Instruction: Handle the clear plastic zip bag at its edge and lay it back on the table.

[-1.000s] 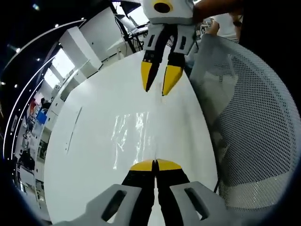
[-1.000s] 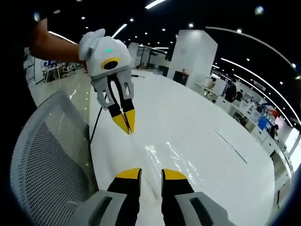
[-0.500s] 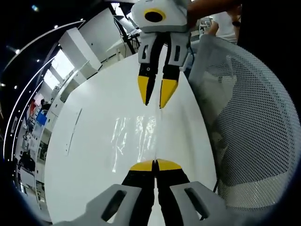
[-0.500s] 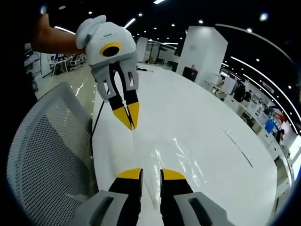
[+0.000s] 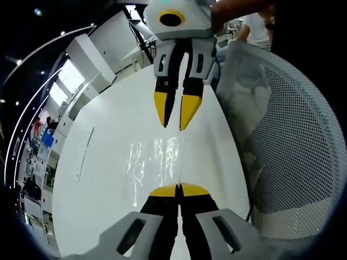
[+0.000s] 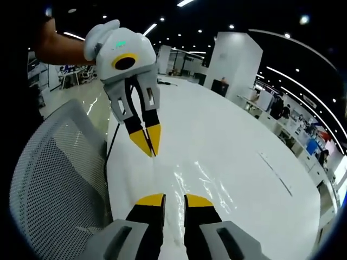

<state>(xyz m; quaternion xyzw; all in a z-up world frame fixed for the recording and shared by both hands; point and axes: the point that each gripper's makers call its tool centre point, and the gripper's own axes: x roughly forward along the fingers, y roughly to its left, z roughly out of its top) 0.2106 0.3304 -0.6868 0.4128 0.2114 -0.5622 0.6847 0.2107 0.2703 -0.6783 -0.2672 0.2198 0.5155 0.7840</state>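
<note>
Your left gripper [image 5: 179, 189] pinches the zip bag [image 5: 154, 162] at its near edge; your right gripper [image 6: 173, 200] stands slightly parted, holding nothing. You seem mid-handling. Next, lower the edge to the table [image 5: 108, 141] and release.

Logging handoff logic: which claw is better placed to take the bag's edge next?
Left, probably. The left claw is already shut at the near edge of the clear zip bag, which lies on the white table. The right claw hangs open above the far edge.

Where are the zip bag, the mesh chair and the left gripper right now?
zip bag [image 5: 154, 162], left gripper view, middle of the film.
mesh chair [image 5: 287, 135], left gripper view, backrest mesh.
left gripper [image 6: 148, 143], right gripper view, between its fingertips.
</note>
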